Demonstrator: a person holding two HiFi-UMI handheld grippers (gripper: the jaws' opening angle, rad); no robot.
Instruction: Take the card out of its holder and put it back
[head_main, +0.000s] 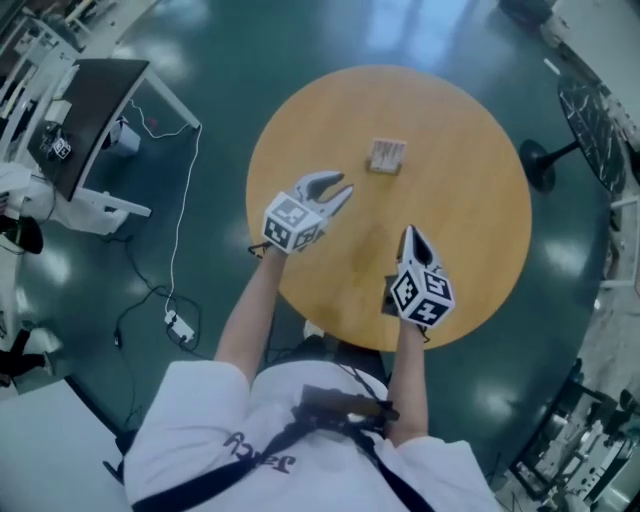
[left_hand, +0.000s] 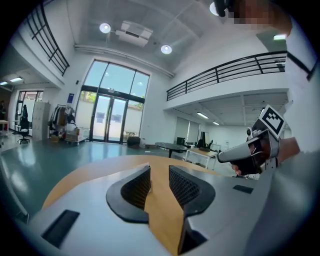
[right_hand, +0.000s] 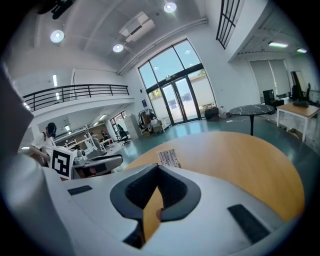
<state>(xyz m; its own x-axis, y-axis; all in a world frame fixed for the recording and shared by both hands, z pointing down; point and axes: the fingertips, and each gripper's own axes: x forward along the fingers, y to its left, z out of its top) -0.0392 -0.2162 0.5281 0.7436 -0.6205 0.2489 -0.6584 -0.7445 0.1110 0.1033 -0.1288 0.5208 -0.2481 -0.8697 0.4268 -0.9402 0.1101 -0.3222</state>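
The left gripper (head_main: 340, 184) hung over the left part of the table (head_main: 480, 210) with its jaws apart and nothing between them; in the left gripper view (left_hand: 159, 170) only bare wood showed through the gap. The right gripper (head_main: 410, 233), lower and right of centre in the head view, had its 2 jaws drawn together at the tips and held nothing (right_hand: 158, 167).

Neither tool touched the card holder (head_main: 386, 156), which stood alone in the upper middle of the tabletop, well apart from both. To my eye the card (right_hand: 169, 158) sat in it, so the lift was probably yet to come. Doing it well would mean opening the right jaws first, steadying the base with 1 gripper, pinching the card's top edge with the other, and drawing it straight along the slot.

The card looked small and pale, standing nearly upright, with dark barcode-like print on its face.
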